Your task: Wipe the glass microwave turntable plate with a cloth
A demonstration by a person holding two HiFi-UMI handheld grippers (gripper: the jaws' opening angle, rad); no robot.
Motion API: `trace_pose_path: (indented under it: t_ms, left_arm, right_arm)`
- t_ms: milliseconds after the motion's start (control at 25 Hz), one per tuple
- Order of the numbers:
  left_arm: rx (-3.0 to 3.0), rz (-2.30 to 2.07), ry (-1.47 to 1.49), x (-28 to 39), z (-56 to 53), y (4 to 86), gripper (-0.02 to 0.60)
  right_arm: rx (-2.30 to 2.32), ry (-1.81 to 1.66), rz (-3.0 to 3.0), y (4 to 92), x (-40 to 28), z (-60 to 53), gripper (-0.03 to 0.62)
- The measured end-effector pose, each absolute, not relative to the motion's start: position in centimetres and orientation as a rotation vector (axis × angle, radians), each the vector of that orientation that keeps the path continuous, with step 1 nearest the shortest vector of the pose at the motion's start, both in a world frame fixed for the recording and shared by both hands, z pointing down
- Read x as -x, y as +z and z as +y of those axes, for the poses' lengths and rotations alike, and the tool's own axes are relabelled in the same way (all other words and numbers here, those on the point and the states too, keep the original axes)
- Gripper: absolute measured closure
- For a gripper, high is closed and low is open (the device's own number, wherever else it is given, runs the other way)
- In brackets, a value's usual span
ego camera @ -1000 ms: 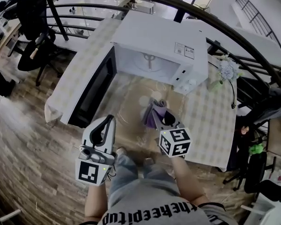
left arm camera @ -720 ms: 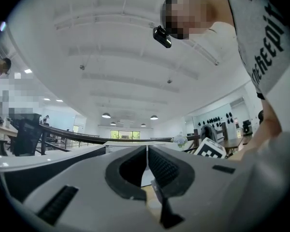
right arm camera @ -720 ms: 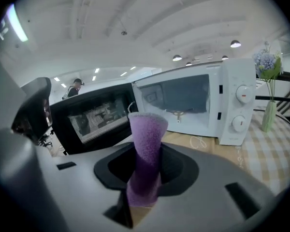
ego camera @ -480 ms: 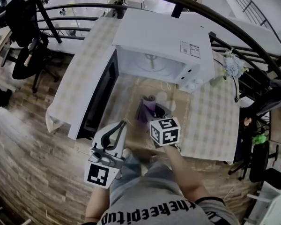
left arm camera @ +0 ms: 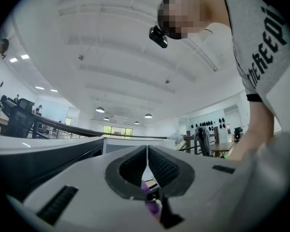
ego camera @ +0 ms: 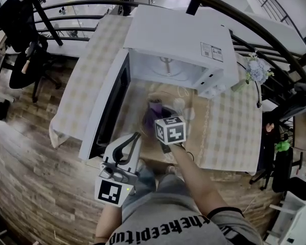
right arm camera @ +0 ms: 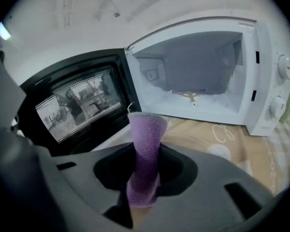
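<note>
Head view: the right gripper (ego camera: 162,117) holds a purple cloth (ego camera: 154,108) above the tan mat (ego camera: 137,98), in front of the open microwave (ego camera: 178,45). The left gripper (ego camera: 135,136) hangs near the table edge.

Left gripper view: its jaws are pressed together on nothing.

Right gripper view: its jaws are clamped on the rolled cloth. The glass plate cannot be made out.

The setting is presenting as a large open-plan office or lab hall. A white microwave (ego camera: 178,40) is standing on a table covered by a checked tablecloth (ego camera: 86,80). Black office chairs (ego camera: 25,60) are standing on the wood-plank floor (ego camera: 25,188) beyond the table's left edge. Round ceiling lamps (left arm camera: 100,109) are lighting a long white hall with far windows (left arm camera: 113,130).
</note>
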State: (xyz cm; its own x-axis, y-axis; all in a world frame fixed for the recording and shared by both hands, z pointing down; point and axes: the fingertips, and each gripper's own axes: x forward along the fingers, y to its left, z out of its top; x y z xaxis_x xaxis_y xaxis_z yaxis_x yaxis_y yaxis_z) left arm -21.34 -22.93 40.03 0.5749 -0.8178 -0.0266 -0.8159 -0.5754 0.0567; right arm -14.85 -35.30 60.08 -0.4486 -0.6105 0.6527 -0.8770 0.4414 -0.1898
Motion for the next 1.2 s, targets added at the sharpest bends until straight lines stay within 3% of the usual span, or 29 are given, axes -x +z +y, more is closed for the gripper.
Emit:
trace_pose_path:
  t_ms: [560,1200]
  left_arm:
    - [-2.733,-1.409,-0.062,22.4,-23.8,41.0,0.568]
    - [-2.738,-1.41,-0.081,21.9,-24.2,40.7,0.568]
  right_arm:
    - [-1.152,0.631,-2.062,63.4,18.3,-38.3,0.491]
    - [-1.259,0.603,-1.949,63.9,10.3,-38.6,0.491]
